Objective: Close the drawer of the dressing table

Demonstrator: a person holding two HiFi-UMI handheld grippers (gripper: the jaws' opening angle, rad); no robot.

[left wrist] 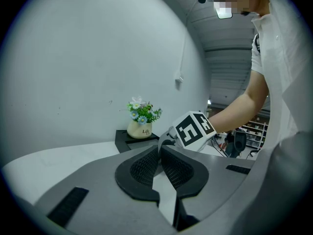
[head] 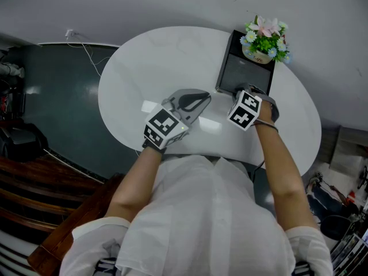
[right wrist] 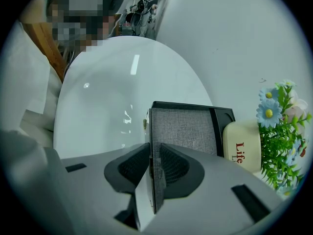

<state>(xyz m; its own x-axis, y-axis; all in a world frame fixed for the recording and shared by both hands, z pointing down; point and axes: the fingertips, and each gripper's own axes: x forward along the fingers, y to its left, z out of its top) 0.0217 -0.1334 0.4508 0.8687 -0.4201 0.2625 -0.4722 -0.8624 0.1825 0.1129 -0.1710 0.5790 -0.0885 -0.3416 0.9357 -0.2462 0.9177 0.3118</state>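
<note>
A black dressing box [head: 260, 80] stands at the far right of the white oval table [head: 144, 62]. Its drawer [right wrist: 183, 129], lined with grey cloth, is pulled out toward me. My right gripper [right wrist: 154, 153] is shut on the drawer's thin front wall, seen edge-on between the pads; in the head view this gripper [head: 244, 92] sits at the drawer's near edge. My left gripper [head: 202, 100] hovers over the table left of the drawer, shut with nothing in it. From the left gripper view, its closed tips [left wrist: 159, 151] point at the right gripper's marker cube [left wrist: 194, 129].
A cream pot of artificial flowers [head: 263, 42] rests on the back of the box, and shows beside the drawer [right wrist: 242, 151] in the right gripper view. A white wall runs behind the table. A cable [head: 86, 50] hangs at the far left, with dark floor below it.
</note>
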